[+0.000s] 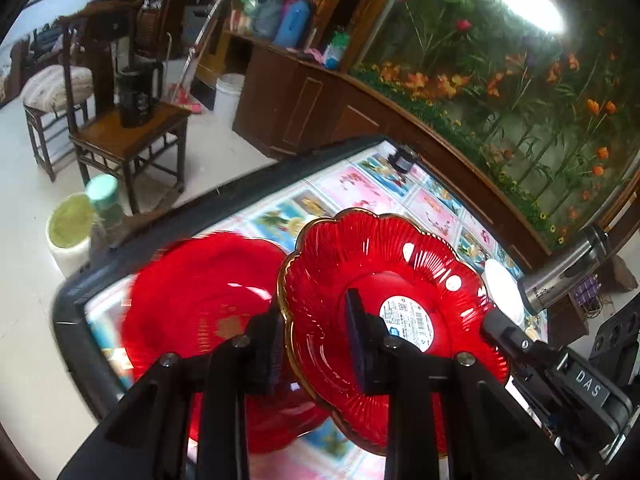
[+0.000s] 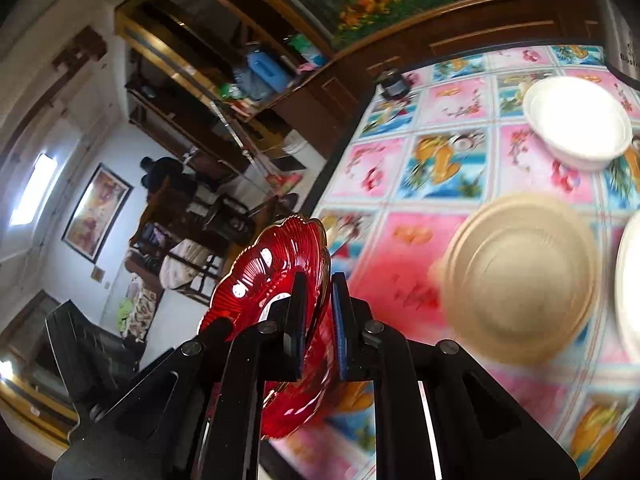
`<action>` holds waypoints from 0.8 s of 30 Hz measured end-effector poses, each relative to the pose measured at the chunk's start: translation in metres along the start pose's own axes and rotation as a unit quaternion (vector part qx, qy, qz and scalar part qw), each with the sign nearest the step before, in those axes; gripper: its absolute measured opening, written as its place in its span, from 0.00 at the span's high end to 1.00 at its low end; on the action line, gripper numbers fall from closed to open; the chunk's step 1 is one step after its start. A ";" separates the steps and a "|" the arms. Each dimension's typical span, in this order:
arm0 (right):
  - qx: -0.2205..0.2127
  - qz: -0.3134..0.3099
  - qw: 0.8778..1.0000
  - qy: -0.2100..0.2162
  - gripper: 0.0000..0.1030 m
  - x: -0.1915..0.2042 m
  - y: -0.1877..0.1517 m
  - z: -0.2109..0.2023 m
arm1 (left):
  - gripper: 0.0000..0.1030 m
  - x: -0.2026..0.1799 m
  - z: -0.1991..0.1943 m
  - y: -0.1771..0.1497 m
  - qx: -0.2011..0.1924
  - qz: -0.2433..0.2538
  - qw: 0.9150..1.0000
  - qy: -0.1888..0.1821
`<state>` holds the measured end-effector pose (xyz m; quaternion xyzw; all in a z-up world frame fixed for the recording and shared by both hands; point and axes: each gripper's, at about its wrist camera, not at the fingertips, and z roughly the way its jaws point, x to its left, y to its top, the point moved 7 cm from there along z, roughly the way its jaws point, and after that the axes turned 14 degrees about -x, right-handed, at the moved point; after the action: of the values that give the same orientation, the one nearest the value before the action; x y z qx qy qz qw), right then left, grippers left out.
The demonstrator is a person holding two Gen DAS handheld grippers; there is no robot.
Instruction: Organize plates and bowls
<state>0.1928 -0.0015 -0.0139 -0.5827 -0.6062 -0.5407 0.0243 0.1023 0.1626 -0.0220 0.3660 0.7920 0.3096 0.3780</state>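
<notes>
The table [image 2: 460,152] carries a tan bowl [image 2: 520,276] and a white bowl [image 2: 576,124]; above it, the left gripper [image 1: 316,344] and right gripper [image 2: 316,324] each clamp a rim of the red glass plate [image 1: 384,300]: stiff, slick, breakable

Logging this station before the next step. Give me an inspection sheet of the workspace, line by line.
Surface: table under a pink and blue picture-tile cloth, dark rim.
Job's things: red ribbed plate lifted and tilted, label showing; second red plate flat beneath it; white bowl; tan bowl, blurred.
Clutter: steel flask by the table's far side; small dark object at the corner.
Grippers: left tool clamps the lifted plate's rim; right tool clamps the opposite rim.
Cables: nothing seen.
Surroundings: wooden chair, flower mural, white buckets on the floor.
</notes>
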 end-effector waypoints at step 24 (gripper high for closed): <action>0.068 -0.047 0.996 -0.025 0.88 0.041 -0.116 0.054 | 0.74 0.095 0.018 -0.021 0.027 0.062 0.996 0.060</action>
<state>0.1273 0.0935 -0.0821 -0.5636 -0.6690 -0.4839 0.0234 0.0672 0.2321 -0.0829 0.4052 0.7972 0.3324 0.2996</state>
